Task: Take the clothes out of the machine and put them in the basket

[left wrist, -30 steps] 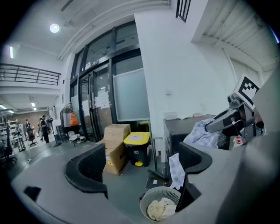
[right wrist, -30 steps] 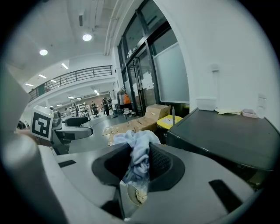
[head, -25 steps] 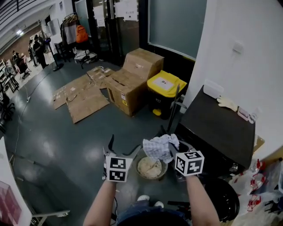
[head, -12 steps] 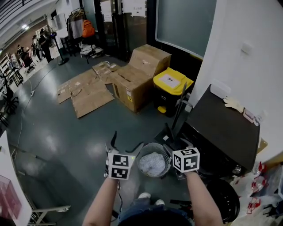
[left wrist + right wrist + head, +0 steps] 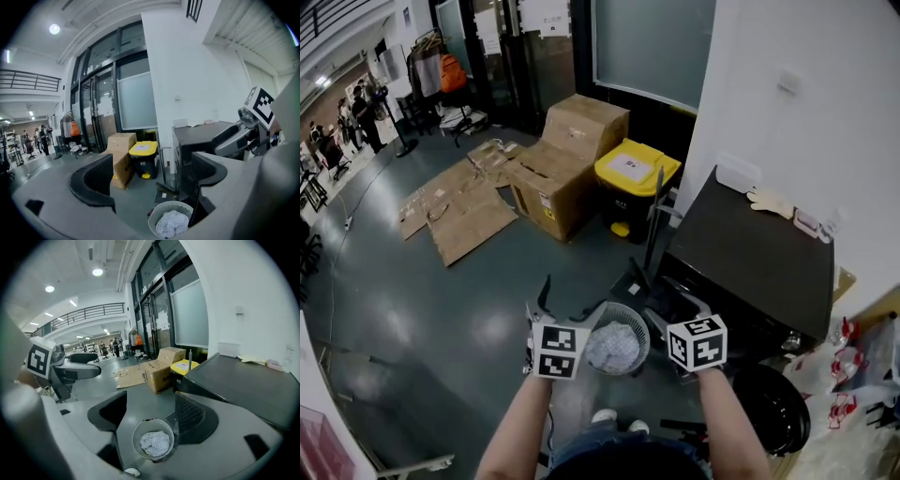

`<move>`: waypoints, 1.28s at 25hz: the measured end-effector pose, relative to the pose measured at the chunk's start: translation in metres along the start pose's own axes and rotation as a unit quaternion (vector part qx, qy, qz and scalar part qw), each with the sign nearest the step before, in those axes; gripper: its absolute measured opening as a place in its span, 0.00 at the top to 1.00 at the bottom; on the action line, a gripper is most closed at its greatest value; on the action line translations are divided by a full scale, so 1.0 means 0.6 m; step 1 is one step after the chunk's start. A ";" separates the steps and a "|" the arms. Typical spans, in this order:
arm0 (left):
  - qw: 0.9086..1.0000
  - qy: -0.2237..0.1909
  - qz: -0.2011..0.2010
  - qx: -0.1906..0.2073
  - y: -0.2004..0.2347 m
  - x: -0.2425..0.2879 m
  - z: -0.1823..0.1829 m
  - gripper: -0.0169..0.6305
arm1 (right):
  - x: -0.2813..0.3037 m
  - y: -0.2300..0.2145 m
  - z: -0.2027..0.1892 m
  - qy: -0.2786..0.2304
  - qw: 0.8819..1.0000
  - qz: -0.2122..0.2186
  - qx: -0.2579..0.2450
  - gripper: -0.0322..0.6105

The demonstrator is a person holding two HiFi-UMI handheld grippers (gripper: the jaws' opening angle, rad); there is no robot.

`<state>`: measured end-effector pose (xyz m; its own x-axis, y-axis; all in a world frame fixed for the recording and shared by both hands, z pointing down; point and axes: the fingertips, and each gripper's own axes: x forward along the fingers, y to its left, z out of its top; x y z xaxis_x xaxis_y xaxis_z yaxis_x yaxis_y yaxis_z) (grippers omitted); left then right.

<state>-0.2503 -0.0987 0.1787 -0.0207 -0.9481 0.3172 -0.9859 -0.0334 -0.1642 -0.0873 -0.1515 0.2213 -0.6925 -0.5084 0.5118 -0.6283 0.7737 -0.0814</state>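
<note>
Machine (image 5: 748,251) at right: only its dark top shows, its opening not made out in any view; the white label on the far yellow bin (image 5: 636,174) is too small to read. Round mesh basket (image 5: 623,307) on the near floor holds the pale checked cloth (image 5: 612,349). Left tongs (image 5: 152,173) released, empty; right tongs (image 5: 150,408) released, jaws just been opening, nothing gripped

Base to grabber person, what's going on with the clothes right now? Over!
Left gripper open, empty. Right gripper open, empty, jaws just been opening. Checked cloth lying in the basket. Nothing blocking the basket.
</note>
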 end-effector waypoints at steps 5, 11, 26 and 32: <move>0.999 -0.015 -0.034 0.010 -0.050 0.027 0.029 0.17 | -0.055 -0.043 -0.001 -0.022 0.998 -0.036 0.043 0.48; 0.996 -0.029 -0.078 0.022 -0.122 0.063 0.059 0.17 | -0.125 -0.106 -0.021 -0.042 0.993 -0.083 0.071 0.48; 0.989 -0.067 -0.128 0.019 -0.199 0.081 0.122 0.17 | -0.289 -0.166 -0.033 -0.107 0.979 -0.158 0.072 0.48; 0.985 -0.106 -0.131 0.030 -0.207 0.058 0.168 0.18 | -0.359 -0.167 -0.020 -0.131 0.970 -0.203 0.026 0.52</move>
<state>-0.1121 -0.1595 0.1159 0.2752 -0.9489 0.1545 -0.9410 -0.2988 -0.1591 0.1292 -0.1151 0.1294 -0.4459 -0.8512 0.2768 -0.8804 0.4728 0.0358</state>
